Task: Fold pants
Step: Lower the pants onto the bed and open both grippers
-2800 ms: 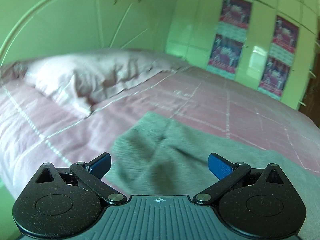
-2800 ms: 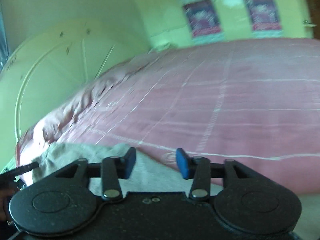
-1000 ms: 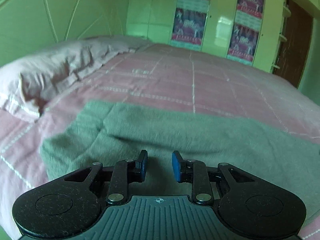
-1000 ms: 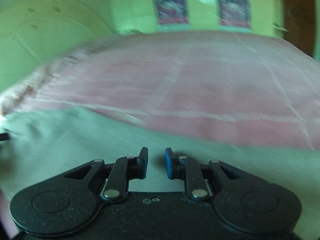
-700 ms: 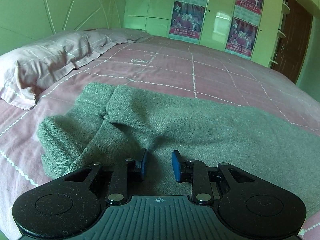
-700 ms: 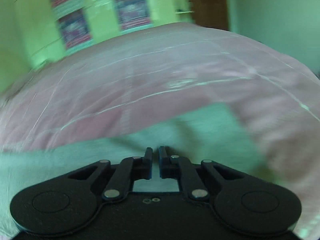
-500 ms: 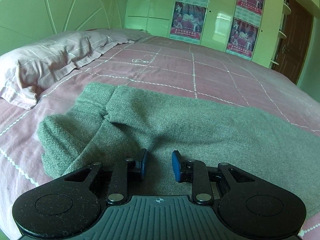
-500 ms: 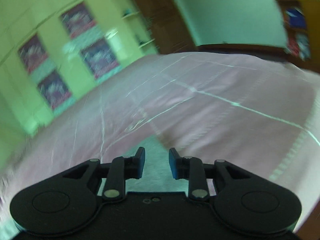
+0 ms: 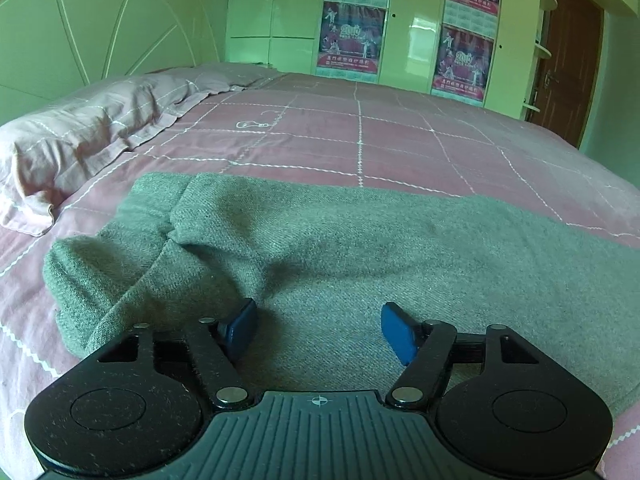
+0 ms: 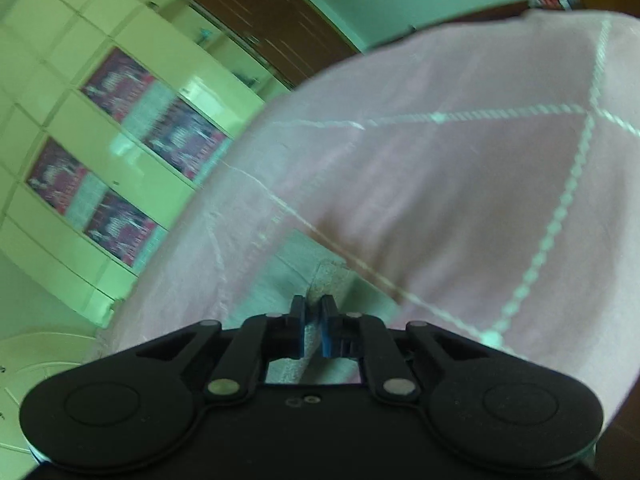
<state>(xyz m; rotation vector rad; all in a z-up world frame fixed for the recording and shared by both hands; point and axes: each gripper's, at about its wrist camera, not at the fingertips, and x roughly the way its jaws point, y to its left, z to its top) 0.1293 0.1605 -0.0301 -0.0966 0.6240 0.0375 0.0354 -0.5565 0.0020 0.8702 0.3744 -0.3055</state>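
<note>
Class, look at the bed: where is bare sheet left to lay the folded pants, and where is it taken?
Free: the broad pink sheet beyond the grey pants' far edge, running to the wardrobe side, right of the pillow. Crowded: the near strip, covered by the pants, with the open left gripper over them and the right gripper pinching their end.

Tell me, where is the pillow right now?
In the left wrist view the pink pillow lies at the left, by the green headboard, just beyond the grey pants.
</note>
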